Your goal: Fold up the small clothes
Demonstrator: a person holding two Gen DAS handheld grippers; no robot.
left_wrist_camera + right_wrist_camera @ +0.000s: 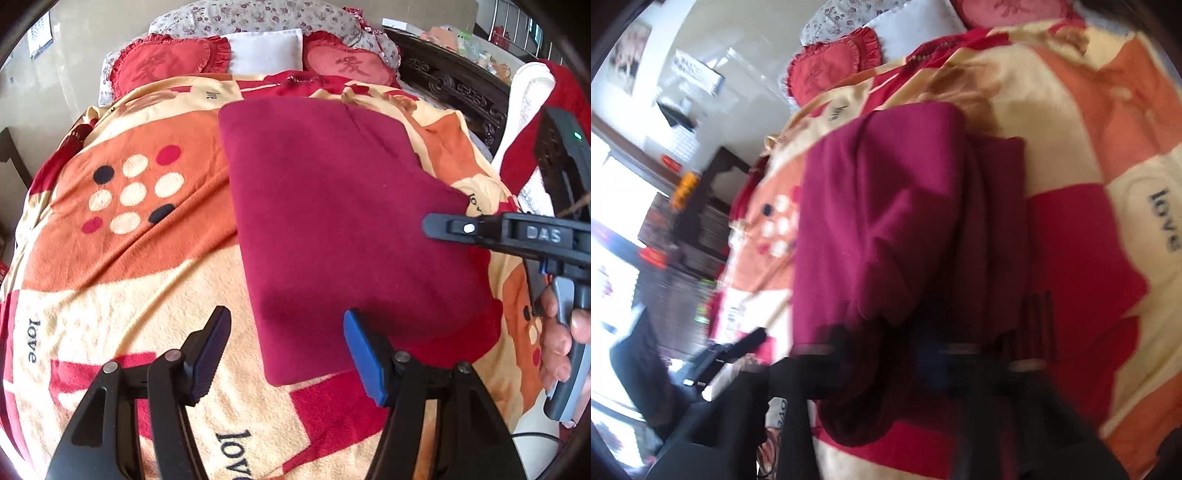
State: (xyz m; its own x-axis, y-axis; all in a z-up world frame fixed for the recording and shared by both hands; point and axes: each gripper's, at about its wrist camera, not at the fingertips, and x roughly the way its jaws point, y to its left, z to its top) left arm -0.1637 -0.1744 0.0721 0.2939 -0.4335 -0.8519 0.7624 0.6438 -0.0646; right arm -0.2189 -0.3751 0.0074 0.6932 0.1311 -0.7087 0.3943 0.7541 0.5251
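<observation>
A dark red garment lies folded in a flat rectangle on the patterned blanket of a bed. My left gripper stands open just above the garment's near corner, its pads apart and pressing on nothing. My right gripper comes in from the right, held by a hand, its jaws shut with the tip over the garment's right edge. In the blurred right wrist view the garment fills the middle, and the dark right gripper sits at its near edge. Whether it pinches cloth I cannot tell.
Two red heart-shaped cushions and a white pillow lie at the head of the bed. A dark carved wooden frame runs along the right side, with red and white cloth draped beyond it. Dark furniture stands left of the bed.
</observation>
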